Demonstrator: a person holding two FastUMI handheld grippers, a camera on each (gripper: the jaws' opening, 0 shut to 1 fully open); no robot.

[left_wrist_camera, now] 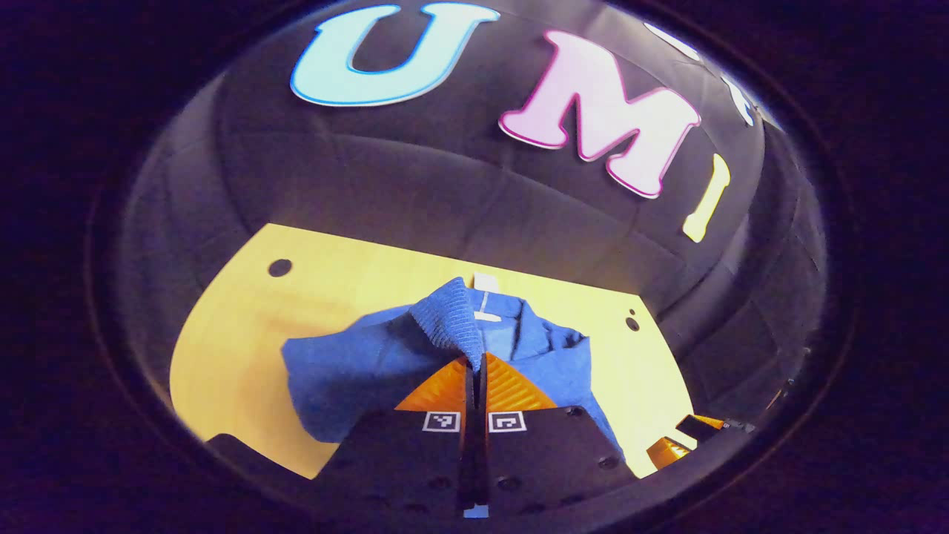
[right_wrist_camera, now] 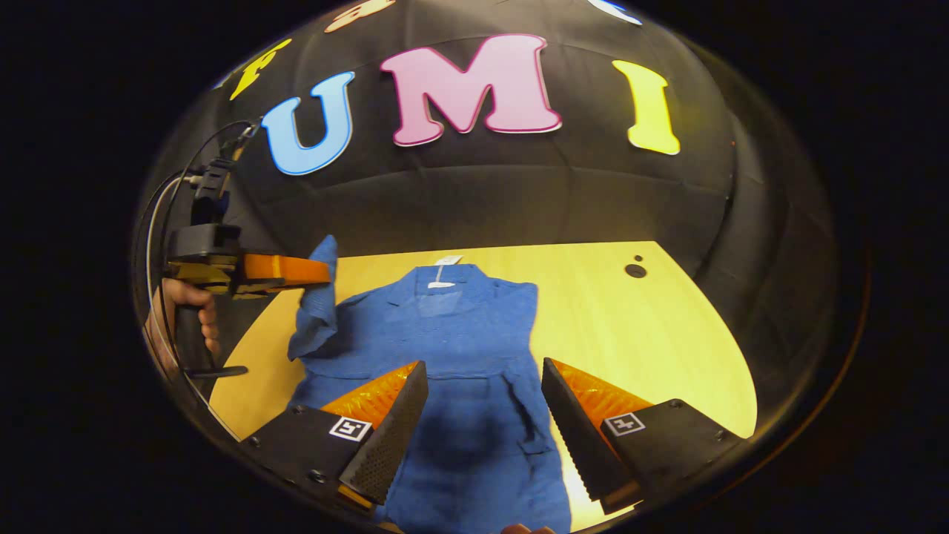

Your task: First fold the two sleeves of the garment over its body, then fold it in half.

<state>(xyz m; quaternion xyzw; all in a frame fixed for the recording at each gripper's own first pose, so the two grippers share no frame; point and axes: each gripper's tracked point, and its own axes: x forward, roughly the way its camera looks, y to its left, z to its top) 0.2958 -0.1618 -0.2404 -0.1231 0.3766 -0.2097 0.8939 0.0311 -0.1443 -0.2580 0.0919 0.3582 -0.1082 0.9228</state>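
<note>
A blue garment [right_wrist_camera: 460,334] lies flat on the wooden table [right_wrist_camera: 652,334], collar and white tag [right_wrist_camera: 445,261] at the far end. My left gripper [left_wrist_camera: 476,362] is shut on the ribbed cuff of one sleeve [left_wrist_camera: 448,315] and holds it raised above the table. In the right gripper view that gripper [right_wrist_camera: 322,273] shows at the left with the sleeve [right_wrist_camera: 315,311] hanging from it, beside the garment's shoulder. My right gripper [right_wrist_camera: 482,415] is open over the lower body of the garment, with nothing between its fingers. Its tip [left_wrist_camera: 678,439] shows low right in the left gripper view.
A hand [right_wrist_camera: 185,311] grips the left gripper's handle, with cables looping above it. The table has small round holes [right_wrist_camera: 635,271] [left_wrist_camera: 279,268] near its far corners. Bare wood lies on both sides of the garment. The booth's black cloth wall stands behind the table.
</note>
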